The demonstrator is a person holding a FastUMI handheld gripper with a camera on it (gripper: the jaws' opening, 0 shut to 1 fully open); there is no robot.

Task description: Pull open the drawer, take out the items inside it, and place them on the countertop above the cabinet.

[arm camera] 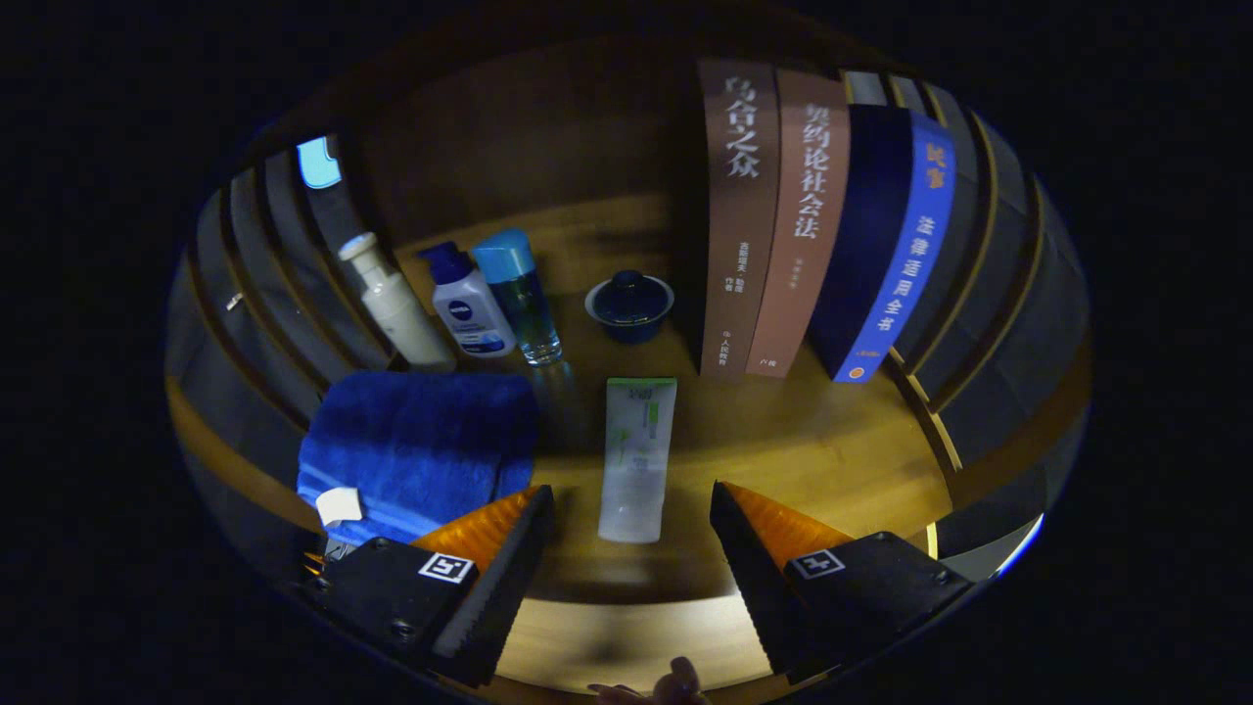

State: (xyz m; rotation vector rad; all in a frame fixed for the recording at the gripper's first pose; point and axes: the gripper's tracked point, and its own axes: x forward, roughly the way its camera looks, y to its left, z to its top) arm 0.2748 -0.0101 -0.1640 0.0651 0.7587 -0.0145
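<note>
Gripper view looks along the gripper (631,534), whose two fingers stand wide apart and hold nothing. A pale tube (636,458) lies flat on the wooden countertop (812,450), its near end between the fingertips and not touching either. Left of the tube lies a folded blue towel (416,450) with a small white tag. Beyond the towel stand three bottles: a white pump bottle (394,304), a white bottle with a dark blue cap (468,302) and a clear bottle with a light blue cap (522,294). A small dark blue lidded bowl (629,305) sits beyond the tube. Upright books (812,225) stand to its right.
</note>
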